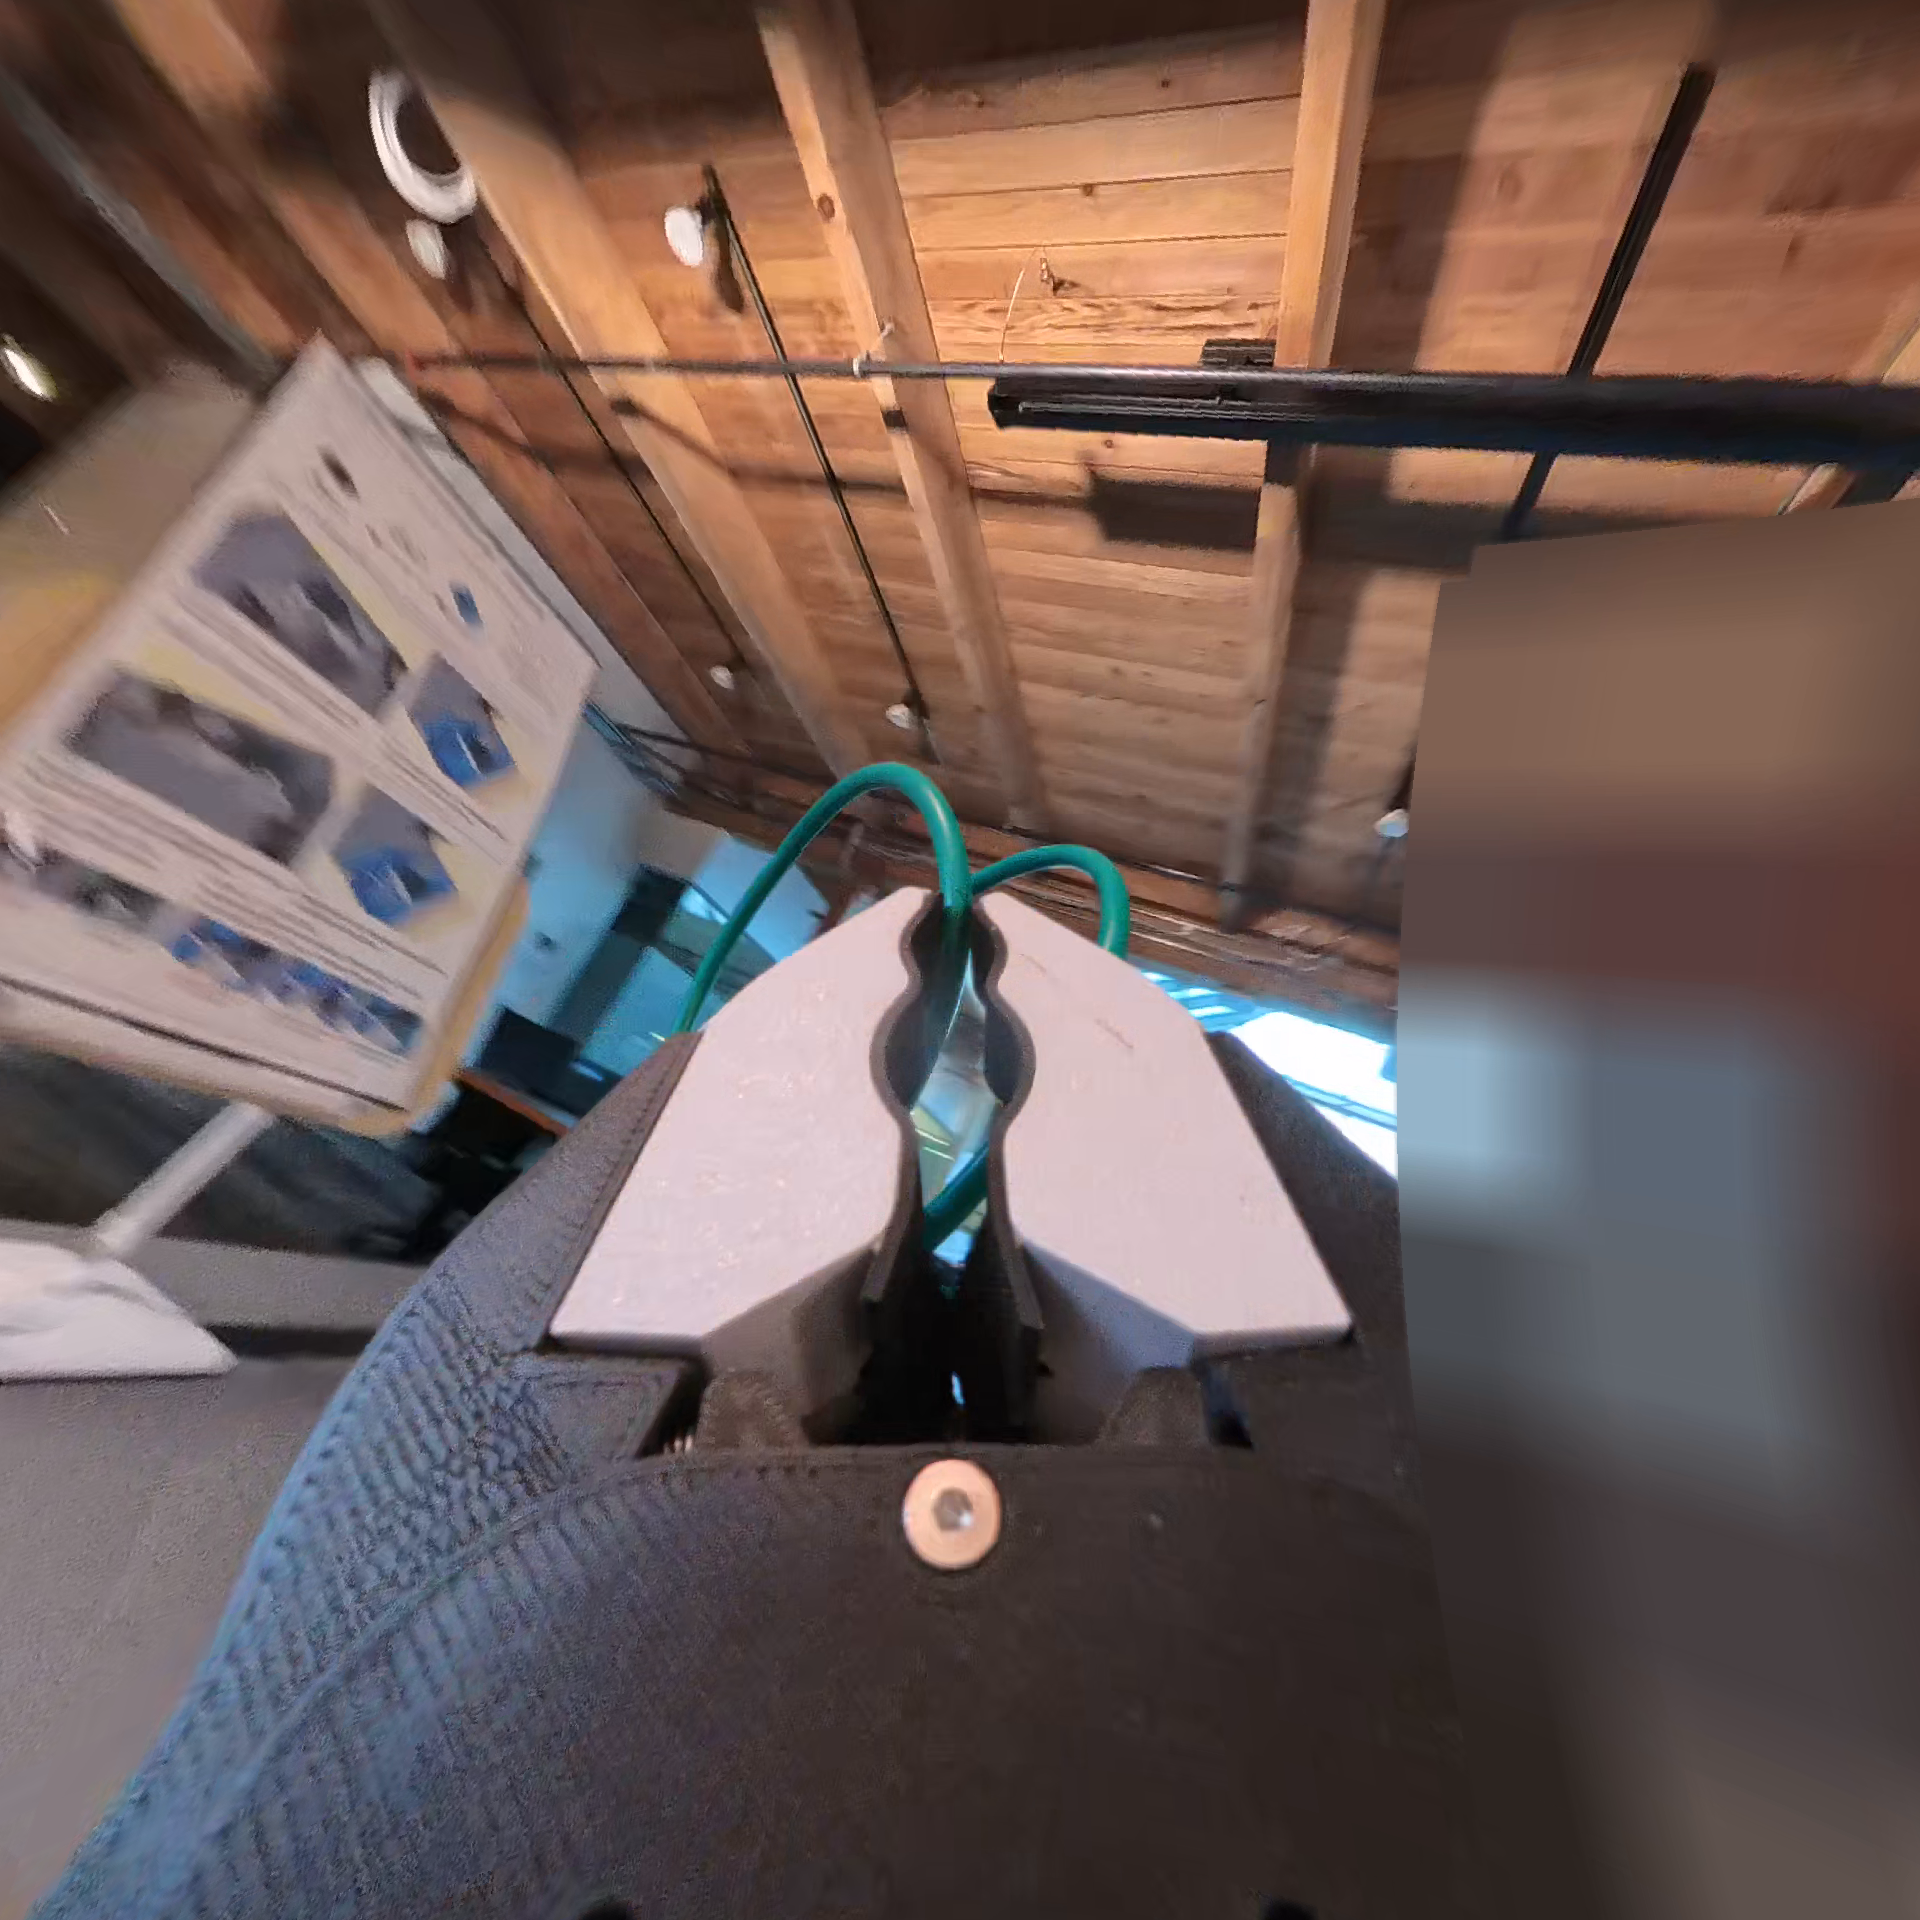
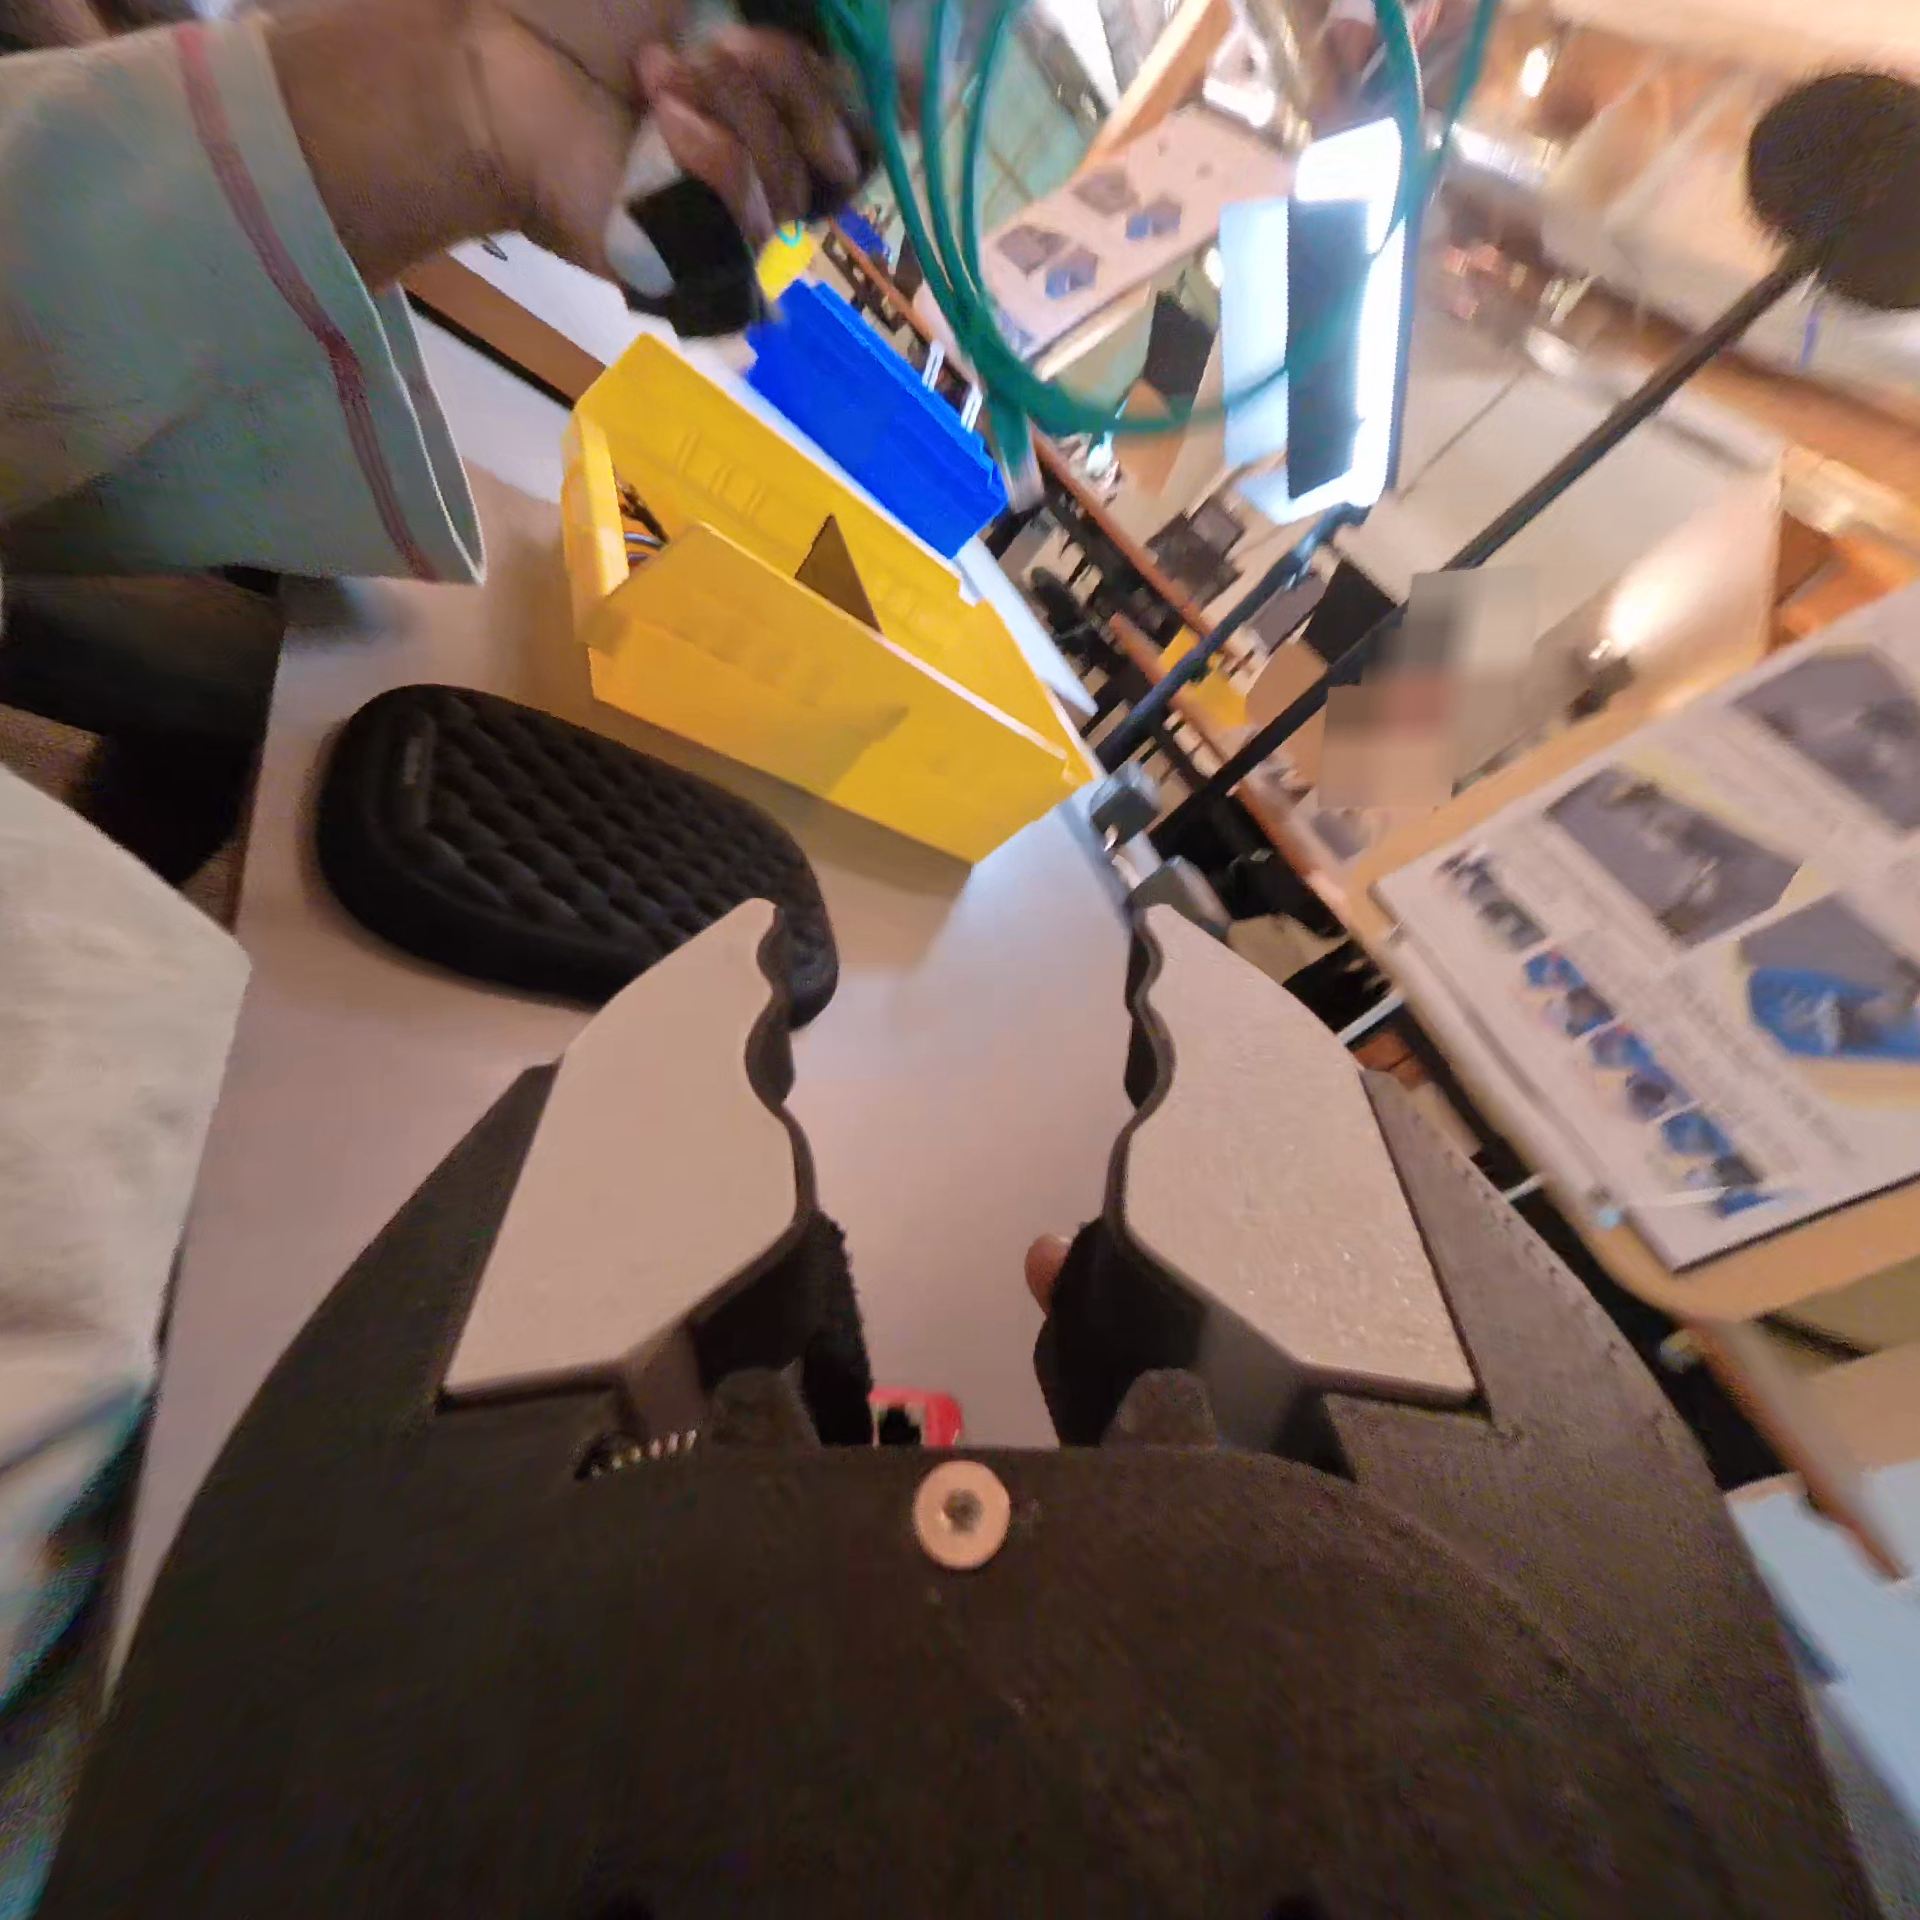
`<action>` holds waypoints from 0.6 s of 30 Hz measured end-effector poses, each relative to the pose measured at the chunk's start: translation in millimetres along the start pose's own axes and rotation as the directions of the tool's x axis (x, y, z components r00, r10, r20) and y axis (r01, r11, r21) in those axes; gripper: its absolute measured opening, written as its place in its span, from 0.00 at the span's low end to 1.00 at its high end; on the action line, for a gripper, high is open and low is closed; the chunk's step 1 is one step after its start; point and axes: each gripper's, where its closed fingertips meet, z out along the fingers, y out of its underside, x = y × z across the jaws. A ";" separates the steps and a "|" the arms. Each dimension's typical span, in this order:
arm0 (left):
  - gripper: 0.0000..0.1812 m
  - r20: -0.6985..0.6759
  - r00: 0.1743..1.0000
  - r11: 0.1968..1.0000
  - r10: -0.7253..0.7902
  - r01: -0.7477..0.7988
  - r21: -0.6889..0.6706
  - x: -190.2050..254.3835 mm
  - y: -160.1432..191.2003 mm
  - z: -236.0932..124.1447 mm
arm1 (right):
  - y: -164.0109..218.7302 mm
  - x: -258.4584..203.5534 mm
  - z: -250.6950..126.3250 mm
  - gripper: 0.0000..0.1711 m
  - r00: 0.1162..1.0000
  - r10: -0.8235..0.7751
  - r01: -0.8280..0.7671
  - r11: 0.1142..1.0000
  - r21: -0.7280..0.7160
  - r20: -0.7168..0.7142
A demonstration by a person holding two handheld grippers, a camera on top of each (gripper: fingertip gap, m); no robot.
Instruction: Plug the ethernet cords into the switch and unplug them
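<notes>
We see the pale surface [image 2: 997, 997] stretching ahead of the right tool [image 2: 951, 940], whose two grey fingers stand wide apart with nothing between them. On that surface a yellow bin [image 2: 790, 665] sits just beside a blue bin [image 2: 883, 416], and a black quilted pouch [image 2: 551, 842] lies near the yellow bin, close to the right tool's left fingertip. A small red part [image 2: 914, 1415] peeks out low between the fingers; we cannot tell what it is. The left tool [image 1: 956, 914] points up toward the wooden ceiling [image 1: 1091, 520], its fingers drawn narrow and clamped on the green ethernet cord [image 1: 940, 831], which loops above the fingertips. In the right wrist view, a hand [image 2: 582, 135] holds that tool aloft, green cord strands [image 2: 987, 343] hanging above the bins.
</notes>
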 end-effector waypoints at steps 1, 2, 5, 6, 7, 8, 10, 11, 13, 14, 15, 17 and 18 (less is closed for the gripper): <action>0.03 0.000 0.998 0.998 -0.061 0.061 -0.021 -5.2 14.2 5.6 | -7.5 -3.1 3.8 0.34 0.999 -0.050 0.051 0.998 0.025 -0.012; 0.03 0.014 0.994 0.993 -0.105 0.105 -0.051 -11.0 30.1 10.8 | -14.8 -6.9 7.2 0.31 0.995 -0.092 0.094 0.994 0.053 -0.022; 0.03 0.070 0.986 0.972 -0.151 0.161 -0.173 -23.0 82.2 23.6 | -35.2 -18.4 13.9 0.25 0.988 -0.152 0.155 0.978 0.143 -0.029; 0.03 0.080 0.986 0.963 -0.145 0.159 -0.219 -23.5 99.1 26.9 | -40.7 -20.9 15.2 0.24 0.988 -0.150 0.153 0.974 0.170 -0.028; 0.03 0.085 0.988 0.953 -0.130 0.148 -0.264 -22.7 114.8 29.7 | -44.8 -21.9 16.2 0.23 0.990 -0.138 0.141 0.972 0.190 -0.029; 0.03 0.085 0.990 0.942 -0.108 0.130 -0.308 -20.8 129.3 31.9 | -47.1 -21.0 17.5 0.22 0.992 -0.118 0.122 0.972 0.200 -0.034; 0.02 0.083 0.995 0.922 -0.052 0.080 -0.380 -16.8 152.9 34.9 | -48.6 -19.1 20.2 0.20 0.996 -0.082 0.088 0.975 0.202 -0.040; 0.03 0.078 0.997 0.913 -0.023 0.053 -0.405 -14.6 162.1 35.9 | -49.1 -18.8 21.4 0.19 0.996 -0.077 0.084 0.976 0.203 -0.046; 0.03 0.066 0.998 0.895 0.020 0.011 -0.445 -9.4 178.1 37.5 | -50.2 -18.1 24.1 0.18 0.997 -0.060 0.070 0.978 0.199 -0.056; 0.03 0.058 0.998 0.886 0.037 -0.006 -0.463 -6.9 185.3 38.0 | -50.8 -18.0 25.6 0.17 0.997 -0.045 0.055 0.979 0.197 -0.056; 0.03 0.052 0.997 0.879 0.051 -0.020 -0.477 -4.9 191.6 38.5 | -51.8 -18.2 26.9 0.17 0.998 -0.031 0.041 0.979 0.199 -0.053; 0.03 0.039 0.997 0.866 0.068 -0.040 -0.498 -1.2 201.5 39.1 | -53.9 -18.6 27.9 0.17 0.999 -0.005 0.015 0.978 0.209 -0.048; 0.03 0.032 0.997 0.859 0.074 -0.047 -0.510 0.5 205.8 39.0 | -53.8 -18.1 27.9 0.16 0.999 0.009 0.001 0.978 0.210 -0.047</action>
